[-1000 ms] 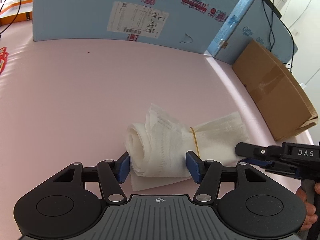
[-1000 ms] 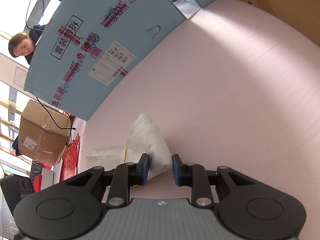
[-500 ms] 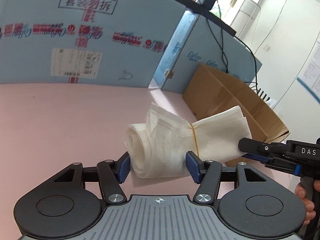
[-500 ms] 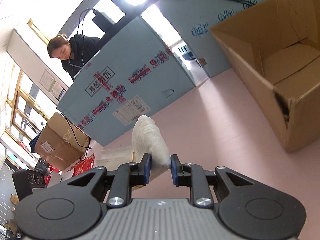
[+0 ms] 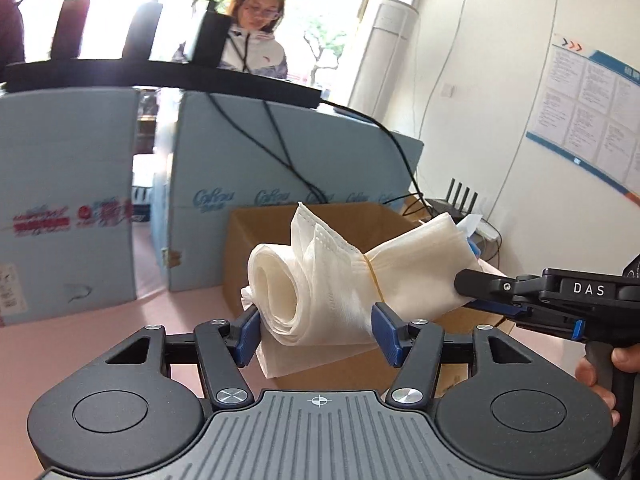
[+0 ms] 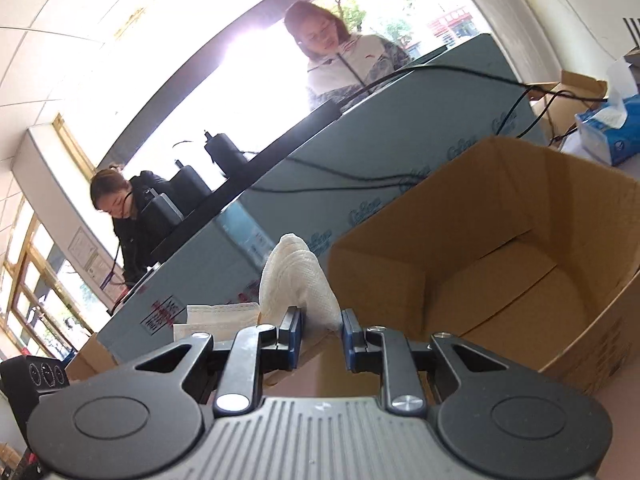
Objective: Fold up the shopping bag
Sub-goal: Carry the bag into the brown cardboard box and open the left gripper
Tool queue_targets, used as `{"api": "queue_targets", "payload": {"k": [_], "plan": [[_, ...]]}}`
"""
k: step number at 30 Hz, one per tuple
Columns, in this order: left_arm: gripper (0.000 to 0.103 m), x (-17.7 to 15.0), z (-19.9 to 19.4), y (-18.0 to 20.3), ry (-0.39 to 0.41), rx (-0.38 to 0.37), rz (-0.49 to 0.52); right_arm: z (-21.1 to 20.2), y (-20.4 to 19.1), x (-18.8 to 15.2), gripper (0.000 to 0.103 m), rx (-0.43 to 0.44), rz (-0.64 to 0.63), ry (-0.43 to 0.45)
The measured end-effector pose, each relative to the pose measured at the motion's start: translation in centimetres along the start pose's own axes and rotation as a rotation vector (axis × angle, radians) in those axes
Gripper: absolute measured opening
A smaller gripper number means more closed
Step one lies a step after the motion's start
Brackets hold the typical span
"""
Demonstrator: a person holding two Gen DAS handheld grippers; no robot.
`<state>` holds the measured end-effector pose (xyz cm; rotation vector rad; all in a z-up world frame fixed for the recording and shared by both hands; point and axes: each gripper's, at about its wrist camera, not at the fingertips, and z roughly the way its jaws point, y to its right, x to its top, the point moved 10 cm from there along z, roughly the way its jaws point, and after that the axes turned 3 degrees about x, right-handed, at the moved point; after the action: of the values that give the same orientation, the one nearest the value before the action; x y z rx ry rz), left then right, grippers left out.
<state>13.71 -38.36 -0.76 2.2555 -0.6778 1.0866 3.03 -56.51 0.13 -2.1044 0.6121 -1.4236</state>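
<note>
Pink tabletop lies below; the bag (image 5: 320, 280), rolled and banded, hangs in the air before the open box (image 6: 500, 264) at 12 o'clock. Left gripper (image 5: 318, 330) clamps the roll wide; right gripper (image 6: 320, 330) pinches its end narrowly. Keep both grips firm so the roll stays tight

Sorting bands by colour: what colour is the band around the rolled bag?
Yellow rubber band, clearest in the left wrist view.
</note>
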Motion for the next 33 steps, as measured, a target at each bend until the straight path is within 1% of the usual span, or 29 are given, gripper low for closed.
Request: {"api": "queue_targets", "payload": {"k": [4,7,8,9,10,13,17,18,20,23,28,29,30,31,32,33], "plan": [[0.058,1.9,3.9,3.2,-0.032,-0.023,0.059,0.3,4.2,3.2,0.023,-0.089,-0.004,-0.014],[0.058,3.4,6.8,5.6,-0.057,-0.04,0.104,1.4,6.8,4.1,0.023,-0.142,0.015,-0.055],[0.058,3.3,7.7,6.2,-0.079,-0.039,0.12,1.7,7.7,4.3,0.023,-0.16,0.022,-0.07],[0.057,3.1,8.7,6.7,-0.108,-0.036,0.136,2.1,8.5,4.6,0.023,-0.177,0.029,-0.085],[0.054,2.9,9.6,7.2,-0.136,-0.032,0.153,2.7,9.2,4.4,0.023,-0.192,0.032,-0.106],[0.053,1.6,11.4,8.2,-0.211,-0.014,0.194,4.5,10.6,3.1,0.023,-0.222,0.031,-0.176],[0.051,-0.7,13.9,8.2,-0.33,0.039,0.238,6.0,12.1,1.4,0.023,-0.266,0.018,-0.287],[0.051,-1.3,14.2,8.0,-0.351,0.055,0.257,6.3,12.4,0.8,0.023,-0.28,0.012,-0.318],[0.051,-2.7,14.3,7.7,-0.374,0.088,0.312,6.7,12.6,0.2,0.023,-0.288,0.004,-0.353],[0.051,-3.8,14.5,7.4,-0.402,0.116,0.368,7.1,12.8,-0.7,0.026,-0.3,-0.009,-0.406],[0.051,-4.8,14.8,7.1,-0.42,0.156,0.464,7.7,12.9,-2.0,0.031,-0.364,-0.079,-0.48],[0.052,-4.8,14.9,7.1,-0.426,0.162,0.483,7.7,12.8,-2.1,0.035,-0.373,-0.087,-0.491],[0.054,-4.9,14.8,7.0,-0.43,0.163,0.495,7.8,12.7,-2.4,0.038,-0.385,-0.098,-0.506],[0.06,-4.9,14.7,7.0,-0.423,0.171,0.505,7.9,12.6,-2.6,0.039,-0.392,-0.106,-0.513],[0.062,-4.9,14.5,6.9,-0.413,0.182,0.515,7.9,12.5,-2.6,0.045,-0.403,-0.113,-0.515],[0.066,-4.8,14.3,6.8,-0.403,0.194,0.525,7.9,12.4,-2.7,0.054,-0.417,-0.123,-0.516]]}}
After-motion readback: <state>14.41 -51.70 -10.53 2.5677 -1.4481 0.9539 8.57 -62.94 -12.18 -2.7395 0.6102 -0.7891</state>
